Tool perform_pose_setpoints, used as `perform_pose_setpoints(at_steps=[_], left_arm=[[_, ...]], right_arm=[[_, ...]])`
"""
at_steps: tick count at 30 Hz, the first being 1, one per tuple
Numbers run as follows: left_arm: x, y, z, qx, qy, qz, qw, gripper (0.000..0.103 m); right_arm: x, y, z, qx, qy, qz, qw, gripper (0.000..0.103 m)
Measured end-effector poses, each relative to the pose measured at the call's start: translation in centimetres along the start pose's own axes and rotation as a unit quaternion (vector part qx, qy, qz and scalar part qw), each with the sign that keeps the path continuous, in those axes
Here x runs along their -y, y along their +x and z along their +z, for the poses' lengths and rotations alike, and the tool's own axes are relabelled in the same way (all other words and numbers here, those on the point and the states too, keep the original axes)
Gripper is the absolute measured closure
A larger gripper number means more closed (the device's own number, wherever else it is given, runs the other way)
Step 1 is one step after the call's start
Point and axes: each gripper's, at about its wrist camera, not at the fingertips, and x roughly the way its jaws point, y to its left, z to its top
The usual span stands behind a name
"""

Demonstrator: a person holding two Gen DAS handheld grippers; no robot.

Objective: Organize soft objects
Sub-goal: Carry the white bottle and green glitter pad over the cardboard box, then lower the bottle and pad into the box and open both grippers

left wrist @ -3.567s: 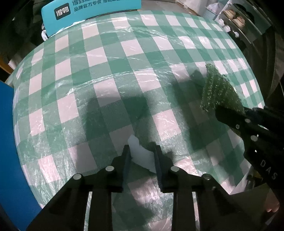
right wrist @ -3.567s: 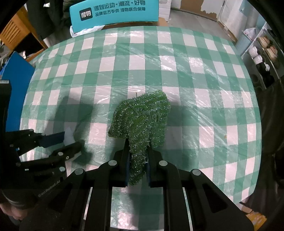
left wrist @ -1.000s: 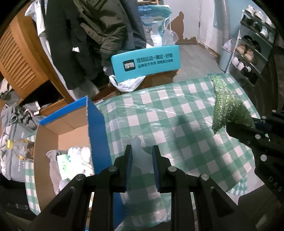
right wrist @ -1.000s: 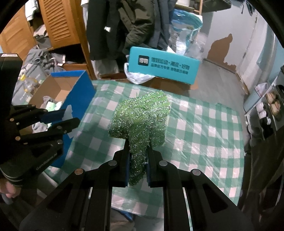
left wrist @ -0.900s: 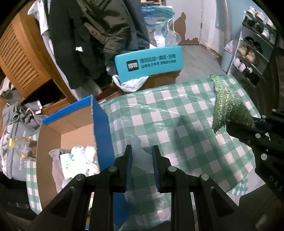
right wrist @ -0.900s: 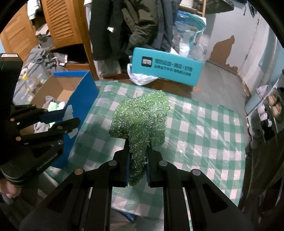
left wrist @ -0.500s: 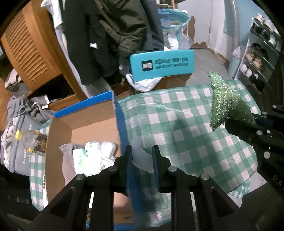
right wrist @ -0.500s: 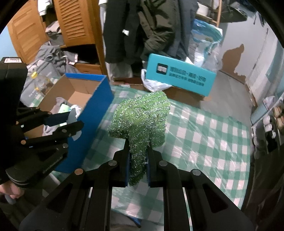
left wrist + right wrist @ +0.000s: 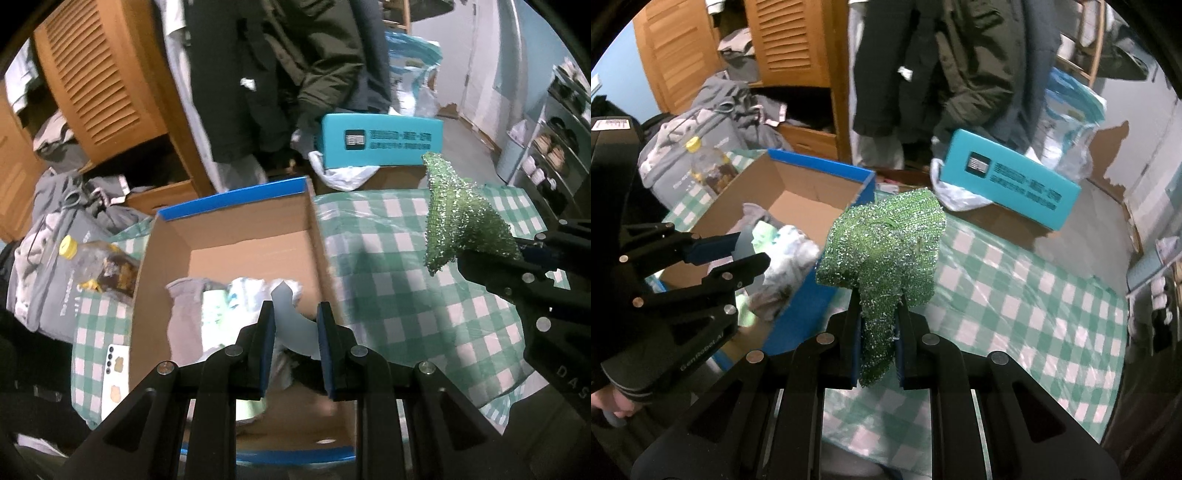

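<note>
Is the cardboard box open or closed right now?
Open: the cardboard box has no lid over it, and soft items lie visible inside.

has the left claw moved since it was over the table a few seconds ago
Yes. The left claw, gripping a white piece, has moved off the checked tablecloth and over the open cardboard box.

I see the green scrubber (image 9: 882, 254) as a rough, glittery mesh. The pale piece (image 9: 291, 325) I hold at left looks smooth and matt. The box (image 9: 236, 236) is matt brown cardboard with glossy blue outside, soft cloths (image 9: 221, 306) inside. At three o'clock, the checked tablecloth (image 9: 1015, 295) wears shiny, wrinkled plastic film. At eleven o'clock, the slatted doors (image 9: 790, 40) are wood.
</note>
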Motion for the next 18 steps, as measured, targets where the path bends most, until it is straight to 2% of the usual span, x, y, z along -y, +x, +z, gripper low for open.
perform_pose_setpoints(at_steps=[18], left_arm=[[-8.1,1.2,-2.5,-0.019,-0.062,0.024,0.9976,0.080]], right_arm=[[-7.6,3.1,3.2,-0.014,-0.061,0.037,0.997,0.090]])
